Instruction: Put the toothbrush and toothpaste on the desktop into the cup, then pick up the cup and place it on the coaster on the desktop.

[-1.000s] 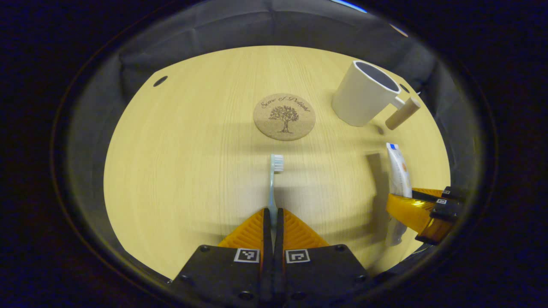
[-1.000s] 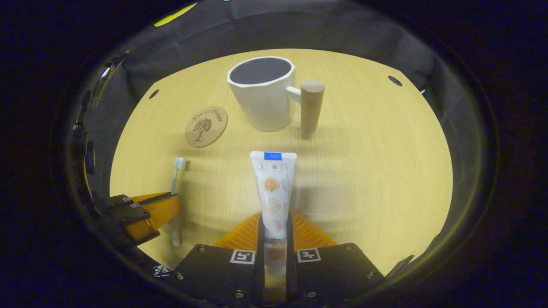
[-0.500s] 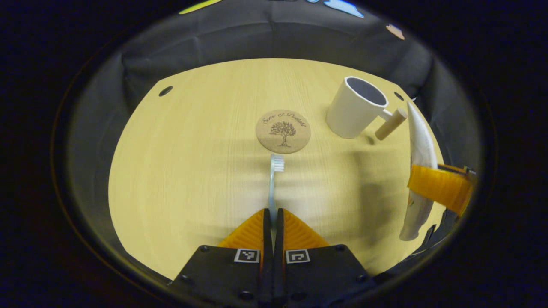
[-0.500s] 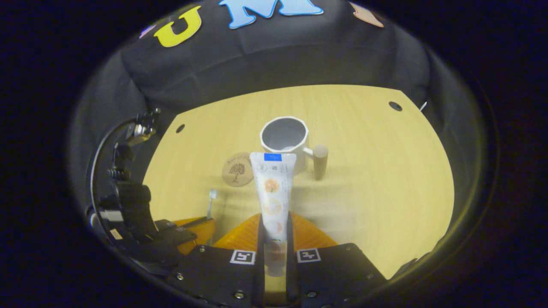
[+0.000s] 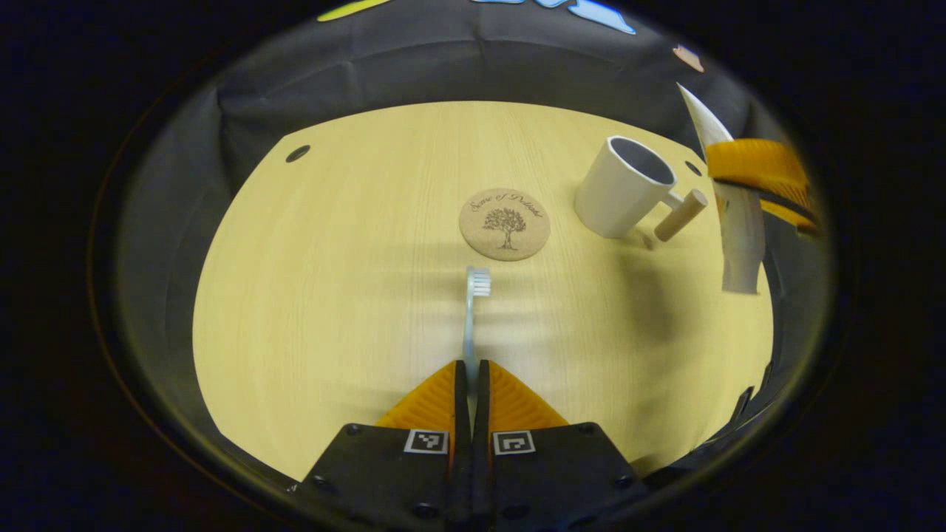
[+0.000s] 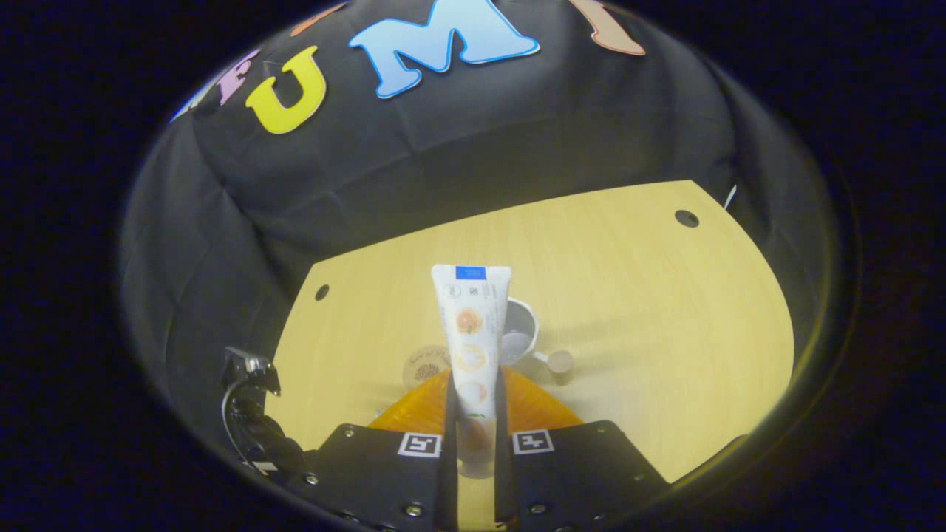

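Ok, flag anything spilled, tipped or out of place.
Nothing stands out. The cup stands upright beside the coaster; the left gripper holds the toothbrush, the right gripper the toothpaste.
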A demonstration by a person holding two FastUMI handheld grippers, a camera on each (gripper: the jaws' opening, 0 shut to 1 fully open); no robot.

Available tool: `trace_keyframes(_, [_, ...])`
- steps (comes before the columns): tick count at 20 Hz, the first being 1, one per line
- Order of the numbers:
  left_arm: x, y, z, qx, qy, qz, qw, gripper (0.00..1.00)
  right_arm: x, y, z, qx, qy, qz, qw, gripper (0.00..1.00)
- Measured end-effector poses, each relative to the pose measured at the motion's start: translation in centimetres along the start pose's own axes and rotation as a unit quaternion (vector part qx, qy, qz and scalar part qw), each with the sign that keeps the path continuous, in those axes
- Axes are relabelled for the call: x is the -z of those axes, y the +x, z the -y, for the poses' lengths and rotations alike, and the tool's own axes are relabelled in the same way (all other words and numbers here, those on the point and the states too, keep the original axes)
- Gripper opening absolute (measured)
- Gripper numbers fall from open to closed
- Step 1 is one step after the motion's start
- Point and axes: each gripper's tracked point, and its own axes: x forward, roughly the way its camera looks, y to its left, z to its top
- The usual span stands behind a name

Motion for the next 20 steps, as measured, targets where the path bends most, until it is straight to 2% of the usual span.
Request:
trace_keyframes(9, [0.5,-1.4,-0.9,0.003,0.008,-0.007,1.000,0.08,-5.7,3.6,0.0,-0.006,0.047,0.042,0.998,0.20])
trace_keyframes(14, [0.9,-3.3,-1.9,0.001,0.006,-0.018,1.000,0.08,-7.0,6.0,1.2,0.002,0.085,0.047,0.995,0.20])
trace_keyframes(15, [0.8,-2.5,-1.4,0.001,0.006,-0.020,1.000,0.08,-7.2,6.5,1.5,0.006,0.088,0.051,0.995,0.20])
trace_keyframes(20, [2.2,-4.7,-2.1,0.002,0.007,-0.029,1.000,0.08,-7.6,8.1,2.2,0.018,0.082,0.068,0.994,0.20])
